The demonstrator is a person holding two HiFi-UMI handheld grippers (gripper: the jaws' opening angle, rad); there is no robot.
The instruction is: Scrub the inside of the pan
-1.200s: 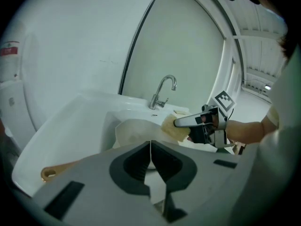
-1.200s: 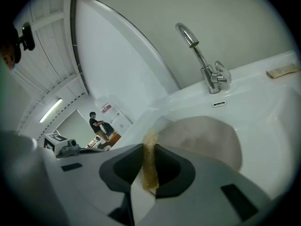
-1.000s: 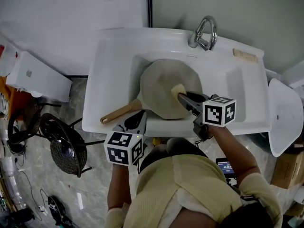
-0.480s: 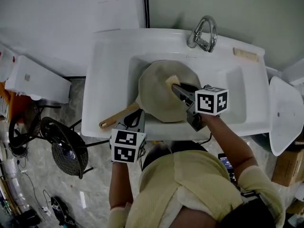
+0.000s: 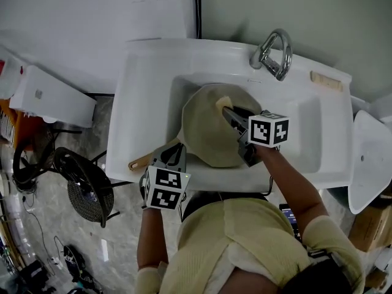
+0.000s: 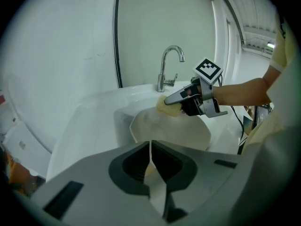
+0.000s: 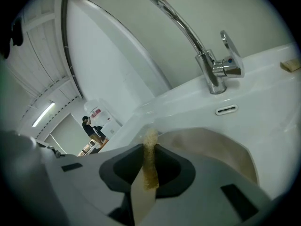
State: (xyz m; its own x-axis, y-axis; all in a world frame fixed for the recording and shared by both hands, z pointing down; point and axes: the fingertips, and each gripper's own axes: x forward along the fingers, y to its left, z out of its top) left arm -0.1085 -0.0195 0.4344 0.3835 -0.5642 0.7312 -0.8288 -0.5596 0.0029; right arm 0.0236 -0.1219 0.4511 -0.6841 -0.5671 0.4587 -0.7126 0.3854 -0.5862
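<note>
Wooden handle (image 5: pixel 146 159) shows only from the head view. It runs from the beige pan (image 5: pixel 205 130) back to the left tongs (image 5: pixel 174 154), which are clenched on it. The pan's long axis therefore slants from the left tongs up toward the right tongs (image 5: pixel 228 111). The pan sits tilted in the white sink (image 5: pixel 144 84), between the two tongs, with its inside facing the right pair.

The left gripper view adds what the head view hides. It shows the right tongs side-on, grasping a yellow sponge (image 6: pixel 164 108) whose tip touches the pan's inside.

The right gripper view shows that sponge squeezed edge-on between its jaws. Beyond their tips it also shows an overflow slot (image 7: pixel 227 110) and a distant person (image 7: pixel 88 125), which neither other view shows.

Counted: one pan, one sponge, two tongs, and one tap (image 5: pixel 274 54) just past the right tongs.
</note>
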